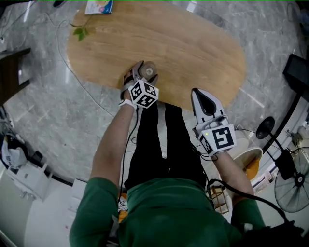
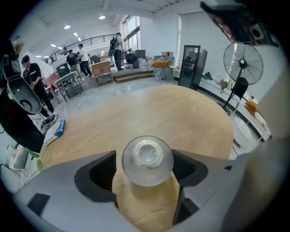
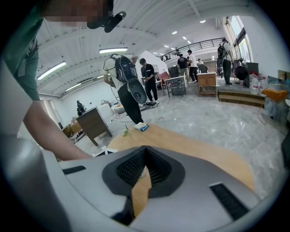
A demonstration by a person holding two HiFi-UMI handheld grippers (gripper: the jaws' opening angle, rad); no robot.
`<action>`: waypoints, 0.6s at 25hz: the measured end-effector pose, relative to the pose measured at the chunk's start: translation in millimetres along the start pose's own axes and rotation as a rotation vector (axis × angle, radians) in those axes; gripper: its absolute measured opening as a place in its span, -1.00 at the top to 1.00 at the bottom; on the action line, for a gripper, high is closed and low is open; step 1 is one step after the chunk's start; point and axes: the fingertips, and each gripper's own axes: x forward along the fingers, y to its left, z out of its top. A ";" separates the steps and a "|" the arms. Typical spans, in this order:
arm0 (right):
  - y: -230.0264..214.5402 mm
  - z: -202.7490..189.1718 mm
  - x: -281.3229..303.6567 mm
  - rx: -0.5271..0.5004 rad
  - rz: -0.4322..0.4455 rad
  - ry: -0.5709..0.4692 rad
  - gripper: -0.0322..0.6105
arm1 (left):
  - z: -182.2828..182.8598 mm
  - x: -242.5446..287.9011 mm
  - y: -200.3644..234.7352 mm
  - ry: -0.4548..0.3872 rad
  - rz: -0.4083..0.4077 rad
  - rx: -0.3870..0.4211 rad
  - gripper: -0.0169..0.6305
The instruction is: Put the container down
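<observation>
— Right tongs (image 3: 145, 148) are hanging clenched and empty over the near worktop (image 1: 193, 43) edge!
— And the left tongs (image 2: 146, 158) are gaping wide, with the clear container (image 2: 147, 154) standing released on the wood between them.
— Farther back, a green leaf (image 1: 81, 33) and a blue packet (image 1: 99, 6) are lying.

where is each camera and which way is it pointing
Head view: person's head, steeply down at the wooden table; arms, left gripper, right gripper show.
Left gripper view: rides that gripper, looks along its jaws at the clear container between them.
Right gripper view: rides that gripper, faces across the table; an arm shows left.
Shared: table, blue packet.
</observation>
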 end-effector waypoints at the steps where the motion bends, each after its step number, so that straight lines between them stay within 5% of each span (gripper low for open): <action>1: 1.3 3.7 -1.2 -0.002 0.000 -0.006 0.83 | 0.3 -4.9 1.4 0.001 0.003 -0.013 -0.19; 9: 11.0 52.8 -30.0 -0.022 -0.015 -0.057 0.83 | 19.1 -94.1 -10.6 -0.047 -0.044 -0.104 -0.19; 15: 27.8 104.1 -64.5 -0.057 -0.031 -0.107 0.83 | 69.6 -200.7 14.6 -0.217 0.009 -0.324 -0.19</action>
